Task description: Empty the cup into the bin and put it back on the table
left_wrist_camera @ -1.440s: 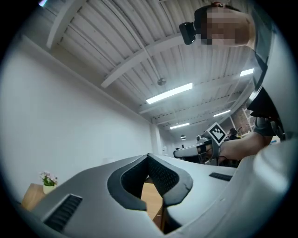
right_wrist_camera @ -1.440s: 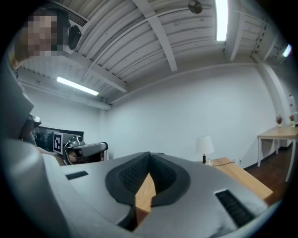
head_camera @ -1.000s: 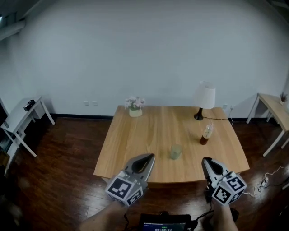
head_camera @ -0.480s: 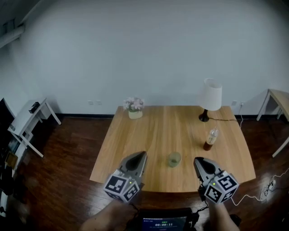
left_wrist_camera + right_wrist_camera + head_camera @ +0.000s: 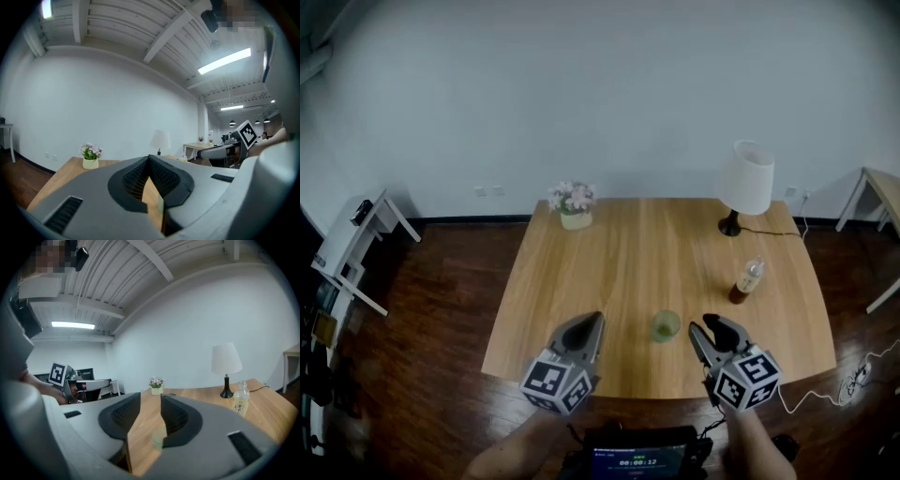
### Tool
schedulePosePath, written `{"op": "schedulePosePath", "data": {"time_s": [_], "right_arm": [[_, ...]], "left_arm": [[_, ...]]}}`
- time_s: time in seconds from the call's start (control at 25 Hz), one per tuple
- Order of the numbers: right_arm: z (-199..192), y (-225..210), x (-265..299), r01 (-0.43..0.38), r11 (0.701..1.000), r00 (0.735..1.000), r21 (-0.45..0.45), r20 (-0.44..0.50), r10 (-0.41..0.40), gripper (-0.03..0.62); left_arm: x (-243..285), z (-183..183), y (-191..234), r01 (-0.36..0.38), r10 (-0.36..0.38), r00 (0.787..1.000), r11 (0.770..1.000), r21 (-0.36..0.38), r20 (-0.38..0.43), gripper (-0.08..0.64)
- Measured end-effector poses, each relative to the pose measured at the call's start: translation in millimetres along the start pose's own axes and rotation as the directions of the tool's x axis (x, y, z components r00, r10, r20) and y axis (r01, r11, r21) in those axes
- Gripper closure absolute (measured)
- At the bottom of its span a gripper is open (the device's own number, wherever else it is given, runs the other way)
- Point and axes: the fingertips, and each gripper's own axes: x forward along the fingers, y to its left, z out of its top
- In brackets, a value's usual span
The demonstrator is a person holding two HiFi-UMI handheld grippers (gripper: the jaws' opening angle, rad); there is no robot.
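The green cup (image 5: 666, 325) is sitting upright on the wooden table (image 5: 581, 281), near the table's front edge, in the lower middle of the head view. What is inside it is too small to tell.

The right tongs (image 5: 708, 326) are hanging just to the right of the cup, close to it but not touching it. Their jaws have just been opening and are standing a little apart. Nothing is being squeezed between them. In the right gripper view, the cup is showing as a pale green shape low in the gap, ahead of the jaws.

The left tongs (image 5: 592, 321) are hanging to the left of the cup, a bit farther from it. Their jaws are clenched, with the tips meeting, and they are holding nothing. Both tongs are pointing toward the far wall, and a hand is holding each one at the bottom of the head view.

A bottle (image 5: 748, 279) with a dark bottom is standing on the right part of the table. A white lamp (image 5: 746, 183) is standing behind it, near the far right corner. A little pot of flowers (image 5: 573, 202) is sitting by the far edge, toward the left. The table is standing on a dark wooden floor (image 5: 431, 356). A small white side table (image 5: 356, 239) is standing by the wall at the left edge of the frame.
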Motion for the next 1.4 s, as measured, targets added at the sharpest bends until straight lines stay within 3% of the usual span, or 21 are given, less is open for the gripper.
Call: {"op": "schedulePosePath", "data": {"time_s": [0.12, 0.32, 1.12, 1.4], "right_arm": [[-16, -10, 19, 0.011, 1.0, 0.999, 0.005, -0.038, -0.011, 0.404], [-36, -18, 41, 0.015, 1.0, 0.996, 0.011, -0.086, -0.014, 0.403], [-31, -35, 119, 0.001, 0.999, 0.996, -0.034, -0.089, -0.004, 0.403], [-50, -45, 135, 0.0, 0.998, 0.992, -0.061, -0.128, -0.008, 0.403]], "left_arm": [[11, -21, 9, 0.001, -0.002, 0.999, 1.0, -0.025, -0.041, 0.568], [23, -43, 20, 0.005, -0.009, 0.997, 0.999, -0.051, -0.077, 0.568], [72, -81, 35, 0.043, -0.05, 0.992, 0.997, -0.063, -0.119, 0.568], [86, -112, 42, 0.032, -0.043, 0.988, 0.997, -0.077, -0.15, 0.568]]}}
